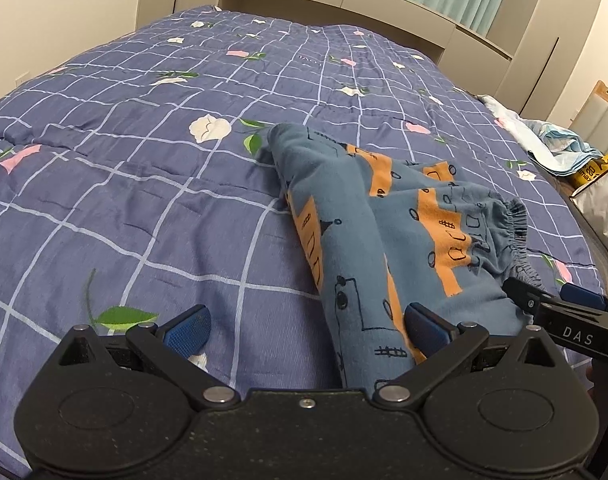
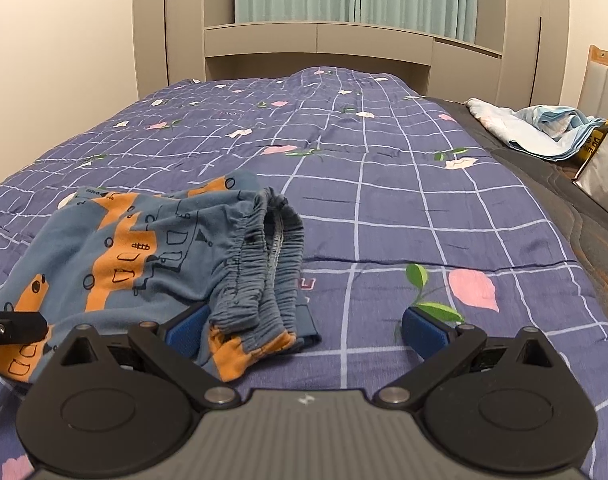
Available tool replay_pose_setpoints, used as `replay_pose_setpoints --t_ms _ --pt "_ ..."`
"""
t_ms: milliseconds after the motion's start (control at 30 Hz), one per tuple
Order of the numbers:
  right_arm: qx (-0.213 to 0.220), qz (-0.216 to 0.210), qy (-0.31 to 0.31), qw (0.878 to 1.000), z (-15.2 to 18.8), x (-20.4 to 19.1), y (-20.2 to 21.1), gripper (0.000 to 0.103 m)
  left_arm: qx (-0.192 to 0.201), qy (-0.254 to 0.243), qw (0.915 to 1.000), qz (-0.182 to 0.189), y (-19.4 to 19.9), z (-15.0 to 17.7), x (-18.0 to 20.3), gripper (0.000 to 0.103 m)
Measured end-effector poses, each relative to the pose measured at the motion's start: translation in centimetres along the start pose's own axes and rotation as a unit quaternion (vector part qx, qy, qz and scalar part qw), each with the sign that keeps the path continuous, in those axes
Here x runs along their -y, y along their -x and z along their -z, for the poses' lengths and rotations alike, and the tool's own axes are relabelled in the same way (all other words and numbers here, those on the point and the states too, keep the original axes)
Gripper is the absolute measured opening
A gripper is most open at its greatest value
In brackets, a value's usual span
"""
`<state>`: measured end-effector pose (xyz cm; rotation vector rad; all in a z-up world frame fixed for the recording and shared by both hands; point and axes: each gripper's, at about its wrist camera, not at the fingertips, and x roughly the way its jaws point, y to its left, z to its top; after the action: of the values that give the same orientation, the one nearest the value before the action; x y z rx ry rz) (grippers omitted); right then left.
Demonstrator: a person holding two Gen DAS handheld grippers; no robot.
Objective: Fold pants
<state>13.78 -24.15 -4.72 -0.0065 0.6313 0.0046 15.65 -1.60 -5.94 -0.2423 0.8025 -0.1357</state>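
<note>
Even, warm indoor light, soft shadows, sharp focus, with strong fisheye bending and dark corners.

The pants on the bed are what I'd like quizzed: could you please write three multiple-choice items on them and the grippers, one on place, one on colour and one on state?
1. Where do the pants lie?
A. On the checked quilt
B. On the headboard shelf
C. On the floor

2. What colour are the patches printed on the blue pants?
A. Pink
B. Orange
C. White

3. How do the jaws of the right gripper stand?
A. Shut on the waistband
B. Shut on nothing
C. Open, with the waistband between them

Answers:
1. A, the quilt's grid and flowers show all around the pants.
2. B, orange blocks run across the blue fabric in both views.
3. C, the blue pads stand wide apart, the gathered elastic edge near the left one. The left gripper is open too, astride a pant leg.
</note>
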Motion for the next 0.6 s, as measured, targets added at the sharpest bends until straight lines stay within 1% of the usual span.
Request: replay_pose_setpoints --t_ms 300,500,533,600 --pt "0.005 -0.014 -0.004 1.000 0.7 0.5 0.5 0.103 -0.006 -0.003 0.9999 0.010 0.3 0.2 -0.4 0.102" --pt "0.007 -0.014 0.002 1.000 0.9 0.3 0.7 0.103 -0.007 -0.006 0.9998 0.017 0.5 0.7 -0.8 0.102" --pt "0.008 -0.020 0.003 1.000 0.8 0.4 0.8 0.103 -0.007 -0.004 0.9997 0.021 0.7 0.8 -1.0 0.102" --pt "0.014 -0.049 0.007 0.999 0.5 1.0 1.2 0.103 -0.008 0.008 0.9994 0.034 1.1 0.7 -1.5 0.101"
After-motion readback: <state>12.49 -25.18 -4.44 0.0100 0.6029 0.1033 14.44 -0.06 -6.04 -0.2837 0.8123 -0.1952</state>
